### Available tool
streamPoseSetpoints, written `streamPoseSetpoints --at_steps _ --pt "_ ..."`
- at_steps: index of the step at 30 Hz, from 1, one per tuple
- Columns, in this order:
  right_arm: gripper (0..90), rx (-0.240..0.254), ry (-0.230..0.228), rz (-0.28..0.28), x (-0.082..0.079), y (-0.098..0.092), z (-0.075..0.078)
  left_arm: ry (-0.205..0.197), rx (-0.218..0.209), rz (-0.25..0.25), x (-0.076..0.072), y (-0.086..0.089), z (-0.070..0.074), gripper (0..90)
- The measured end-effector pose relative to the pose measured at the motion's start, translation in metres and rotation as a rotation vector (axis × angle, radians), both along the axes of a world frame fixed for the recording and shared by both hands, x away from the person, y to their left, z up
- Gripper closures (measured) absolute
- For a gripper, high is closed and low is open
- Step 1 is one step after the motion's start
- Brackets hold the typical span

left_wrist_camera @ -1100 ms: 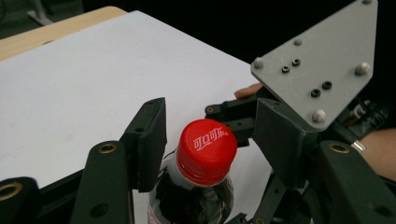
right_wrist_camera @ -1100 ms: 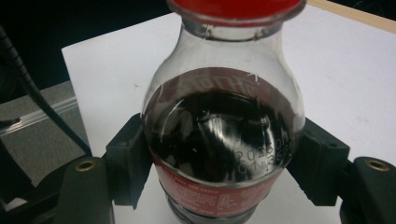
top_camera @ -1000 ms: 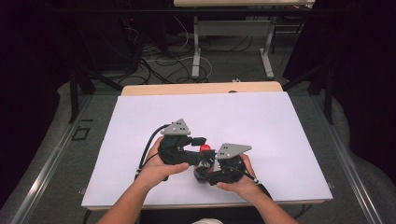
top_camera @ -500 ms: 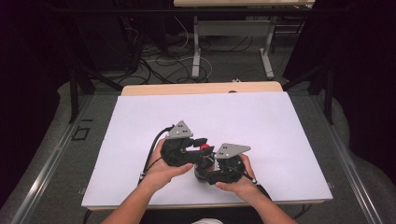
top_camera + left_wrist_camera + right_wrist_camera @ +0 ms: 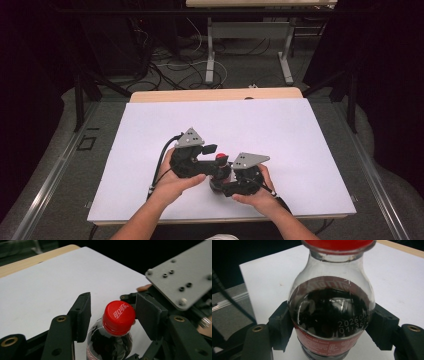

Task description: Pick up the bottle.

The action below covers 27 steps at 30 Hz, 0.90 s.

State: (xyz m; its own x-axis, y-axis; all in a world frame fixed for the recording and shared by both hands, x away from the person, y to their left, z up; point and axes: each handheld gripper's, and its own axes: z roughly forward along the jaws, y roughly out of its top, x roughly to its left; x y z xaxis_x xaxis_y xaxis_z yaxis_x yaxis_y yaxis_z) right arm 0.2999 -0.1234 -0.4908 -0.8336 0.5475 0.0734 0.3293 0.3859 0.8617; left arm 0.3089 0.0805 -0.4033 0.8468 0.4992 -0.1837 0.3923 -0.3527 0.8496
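A small cola bottle with dark drink and a red cap stands upright near the front of the white table top. My right gripper is shut on the bottle, its pads pressing both sides of the body just above the red label. My left gripper straddles the cap. Its jaws have just been opening: the left pad stands clear of the cap, and the right pad is at its edge. In the high view both hands meet at the bottle, left gripper above right gripper.
The right gripper's grey plate hangs close beside the cap. A wooden table edge runs behind the white sheet. Cables and desk legs lie on the floor beyond. White surface stretches on all sides of the bottle.
The left hand nudged slightly toward the cap half a second ago and has eased back. The bottle and the right gripper have stayed put.
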Motion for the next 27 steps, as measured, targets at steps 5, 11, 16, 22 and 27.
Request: streamPoseSetpoints --at_steps 5,11,16,22,27 --pt "30.1 0.002 0.008 0.049 -0.001 0.002 0.000 0.035 -0.044 -0.134 0.008 0.008 -0.002 48.4" --pt "30.2 -0.002 0.011 0.070 -0.003 0.004 0.000 0.020 -0.004 -0.136 0.009 0.005 -0.006 55.3" --pt "30.2 0.002 0.004 0.064 -0.003 0.006 -0.001 0.019 -0.005 -0.135 0.010 0.001 -0.009 56.6" --pt "30.2 -0.005 0.014 0.043 -0.004 0.007 -0.002 -0.016 0.018 -0.053 0.002 -0.008 -0.010 61.4" --pt "30.2 -0.010 0.007 0.010 -0.002 0.006 -0.002 -0.051 0.032 0.045 -0.004 -0.016 -0.011 61.2"
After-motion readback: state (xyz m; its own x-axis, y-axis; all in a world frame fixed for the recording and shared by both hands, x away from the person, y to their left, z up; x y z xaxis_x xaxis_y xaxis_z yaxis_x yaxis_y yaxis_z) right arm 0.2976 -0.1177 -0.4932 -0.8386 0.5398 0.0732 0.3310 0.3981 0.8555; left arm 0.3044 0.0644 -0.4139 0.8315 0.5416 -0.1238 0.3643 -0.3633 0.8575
